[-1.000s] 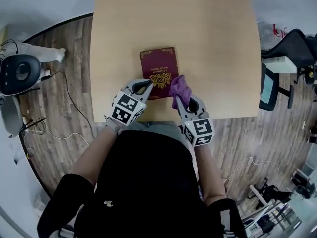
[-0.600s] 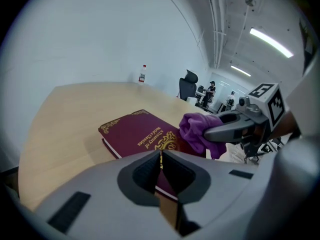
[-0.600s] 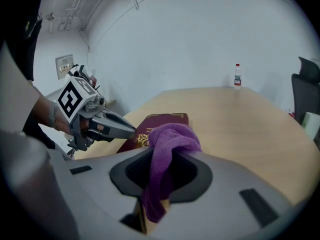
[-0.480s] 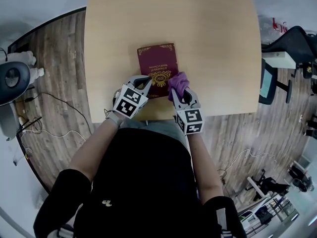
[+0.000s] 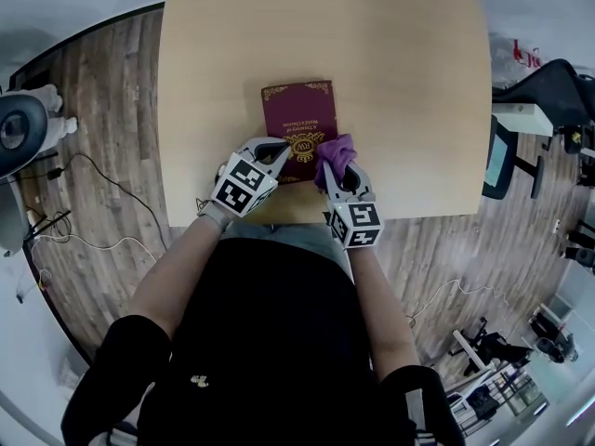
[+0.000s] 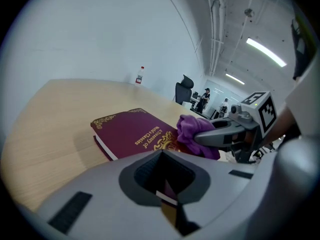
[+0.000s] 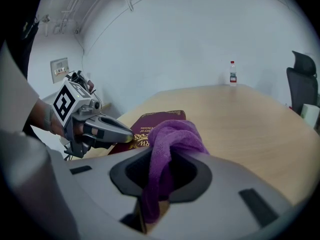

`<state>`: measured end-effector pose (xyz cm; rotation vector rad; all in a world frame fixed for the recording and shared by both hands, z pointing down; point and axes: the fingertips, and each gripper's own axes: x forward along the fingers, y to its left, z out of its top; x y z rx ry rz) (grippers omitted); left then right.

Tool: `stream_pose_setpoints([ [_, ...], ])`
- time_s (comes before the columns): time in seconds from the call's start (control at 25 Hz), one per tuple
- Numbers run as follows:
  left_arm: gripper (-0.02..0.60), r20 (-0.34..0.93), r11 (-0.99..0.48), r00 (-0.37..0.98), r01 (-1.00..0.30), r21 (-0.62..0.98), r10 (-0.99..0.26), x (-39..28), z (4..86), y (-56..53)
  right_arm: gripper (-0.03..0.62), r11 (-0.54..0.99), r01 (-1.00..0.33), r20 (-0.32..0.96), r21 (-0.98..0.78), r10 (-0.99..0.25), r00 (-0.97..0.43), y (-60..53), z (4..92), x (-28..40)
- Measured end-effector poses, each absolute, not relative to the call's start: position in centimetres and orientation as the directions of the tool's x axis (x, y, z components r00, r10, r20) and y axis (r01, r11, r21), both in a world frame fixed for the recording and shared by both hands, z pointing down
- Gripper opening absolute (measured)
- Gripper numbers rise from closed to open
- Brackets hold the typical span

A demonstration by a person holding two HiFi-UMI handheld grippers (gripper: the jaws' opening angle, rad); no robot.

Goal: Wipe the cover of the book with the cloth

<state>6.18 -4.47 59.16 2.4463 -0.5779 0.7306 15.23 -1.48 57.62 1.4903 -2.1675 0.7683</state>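
The light wooden table (image 5: 390, 54) carries a maroon book (image 5: 299, 128) lying flat, cover up, near the person's edge. A small bottle (image 7: 232, 73) stands upright at the far edge.

Book (image 5: 297, 124): dark red with gold print; it was closed and lay flat on the table (image 5: 409, 82).
Cloth (image 5: 337, 150): purple and bunched up; the right gripper (image 5: 338, 170) pinched it, and it touched the book's near right corner.

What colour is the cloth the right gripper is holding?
The cloth is purple, clearest in the right gripper view.
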Motion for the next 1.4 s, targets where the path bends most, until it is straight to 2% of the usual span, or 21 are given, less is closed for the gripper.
stream_pose_setpoints([
  [1.4, 0.02, 0.546, -0.786, 0.802, -0.493, 0.373, -0.243, 6.5, 58.9, -4.0, 0.084, 0.278, -0.922, 0.65, -0.269, -0.654, -0.387, -13.9, 57.8, 13.8],
])
